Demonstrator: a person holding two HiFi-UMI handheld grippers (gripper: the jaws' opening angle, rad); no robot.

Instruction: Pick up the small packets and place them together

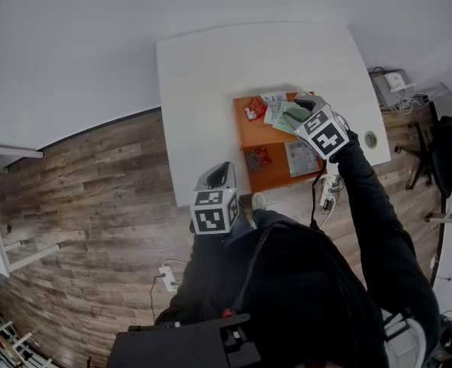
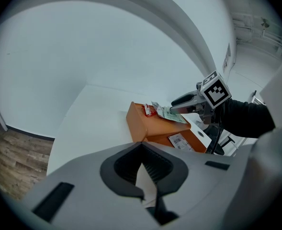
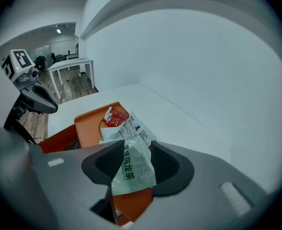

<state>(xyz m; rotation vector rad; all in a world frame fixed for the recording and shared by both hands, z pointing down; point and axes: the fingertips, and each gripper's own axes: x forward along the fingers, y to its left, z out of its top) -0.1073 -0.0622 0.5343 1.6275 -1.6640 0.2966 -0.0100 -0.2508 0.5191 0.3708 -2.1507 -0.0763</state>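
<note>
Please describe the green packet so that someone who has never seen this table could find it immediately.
On the white table stands an orange box with a heap of small packets at its far end. The green packet lies on that heap, between the right gripper's jaws. It alone is pale green with dark green characters; its neighbours are white packets and a red packet.

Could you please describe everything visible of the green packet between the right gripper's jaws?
The green packet is a small flat sachet, pale green and glossy like foil or plastic, with darker green Chinese print down its face. It looks slightly crinkled. It lies printed face up on the orange box, its far end overlapping a white packet. It sits in the gap of the right gripper, whose jaws stand apart either side; whether a pad brushes its edges I cannot tell.
</note>
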